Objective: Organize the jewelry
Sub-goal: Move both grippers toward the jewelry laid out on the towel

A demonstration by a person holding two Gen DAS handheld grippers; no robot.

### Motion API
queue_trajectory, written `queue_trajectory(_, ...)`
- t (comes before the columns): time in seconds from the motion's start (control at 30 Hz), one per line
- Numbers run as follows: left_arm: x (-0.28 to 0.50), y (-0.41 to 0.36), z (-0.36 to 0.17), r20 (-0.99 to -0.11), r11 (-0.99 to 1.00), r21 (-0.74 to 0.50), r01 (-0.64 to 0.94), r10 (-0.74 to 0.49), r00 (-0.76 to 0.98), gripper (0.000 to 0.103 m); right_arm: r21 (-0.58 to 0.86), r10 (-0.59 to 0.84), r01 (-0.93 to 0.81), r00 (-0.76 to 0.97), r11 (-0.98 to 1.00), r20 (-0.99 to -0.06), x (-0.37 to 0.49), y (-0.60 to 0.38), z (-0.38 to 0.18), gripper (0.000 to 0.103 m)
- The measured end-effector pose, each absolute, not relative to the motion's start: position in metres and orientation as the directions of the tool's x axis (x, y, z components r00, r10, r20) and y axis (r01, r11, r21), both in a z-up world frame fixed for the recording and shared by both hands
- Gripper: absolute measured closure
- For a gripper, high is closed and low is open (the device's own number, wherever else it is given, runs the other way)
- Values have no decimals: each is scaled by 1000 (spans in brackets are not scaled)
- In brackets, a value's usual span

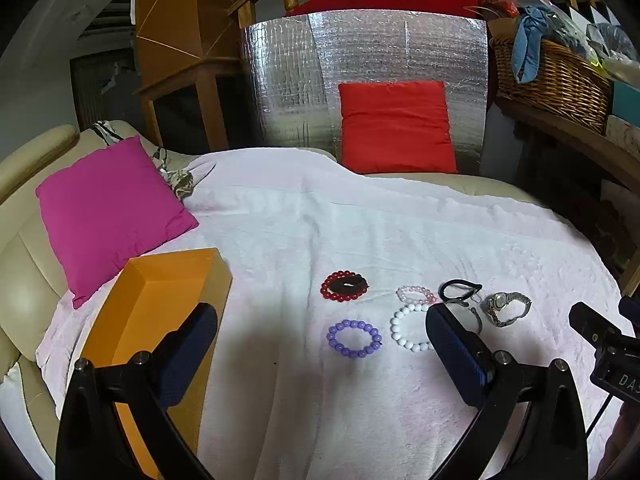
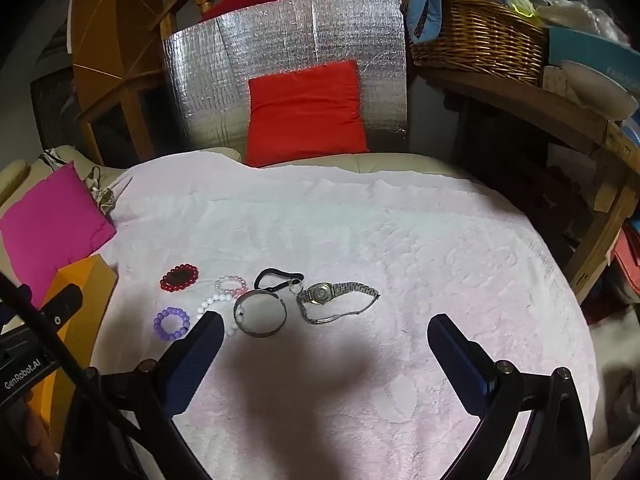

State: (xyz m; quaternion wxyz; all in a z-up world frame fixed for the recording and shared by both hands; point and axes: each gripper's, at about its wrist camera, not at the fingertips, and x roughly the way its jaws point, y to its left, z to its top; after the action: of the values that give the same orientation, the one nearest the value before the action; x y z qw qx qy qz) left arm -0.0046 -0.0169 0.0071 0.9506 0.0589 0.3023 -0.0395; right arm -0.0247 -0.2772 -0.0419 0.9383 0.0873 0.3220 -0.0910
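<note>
**Jewelry laid out on a pale blanket**

A red bead bracelet [image 1: 344, 286], purple bead bracelet [image 1: 354, 338], white bead bracelet [image 1: 406, 330], metal bangle [image 2: 260, 316] and silver watch [image 2: 320, 293] lie clustered on a white blanket [image 1: 360, 220] over a beige sofa. An orange box [image 1: 160, 300] sits left. Both the left gripper [image 1: 320, 356] and right gripper [image 2: 324, 356] hover nearer, fingers apart, empty.

White lettering "GenRobot.AI" stands on the black device body [image 2: 24, 372] at the lower left of the right wrist view. "FASHION", cut off, runs along a teal box [image 2: 592, 56] at upper right. "DAS", partly cut, shows on a black housing [image 1: 618, 372] at the right edge of the left wrist view.
</note>
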Motion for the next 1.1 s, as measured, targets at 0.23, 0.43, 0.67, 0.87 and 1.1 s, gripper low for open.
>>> queue_trajectory(0.23, -2, -26, 1, -589, 988, 85, 132, -57, 806, 0, 85, -130, 230, 775, 969, -618, -28, -279, -41, 0)
queue_trajectory(0.43, 1, -32, -6, -602, 984, 100, 150, -60, 796, 0, 74, -139, 234, 772, 969, -620, -28, -280, -42, 0)
queue_trajectory(0.67, 0, -33, -7, -599, 981, 115, 153, -55, 799, 0, 53, -146, 226, 774, 973, -616, -31, -279, -41, 0)
queue_trajectory(0.87, 0, -36, -9, -602, 981, 121, 151, -48, 797, 0, 52, -153, 232, 776, 971, -612, -35, -283, -39, 0)
queue_trajectory(1.1, 1, -38, -11, -603, 979, 129, 159, -50, 796, 0, 52, -159, 241, 773, 969, -614, -35, -287, -41, 0)
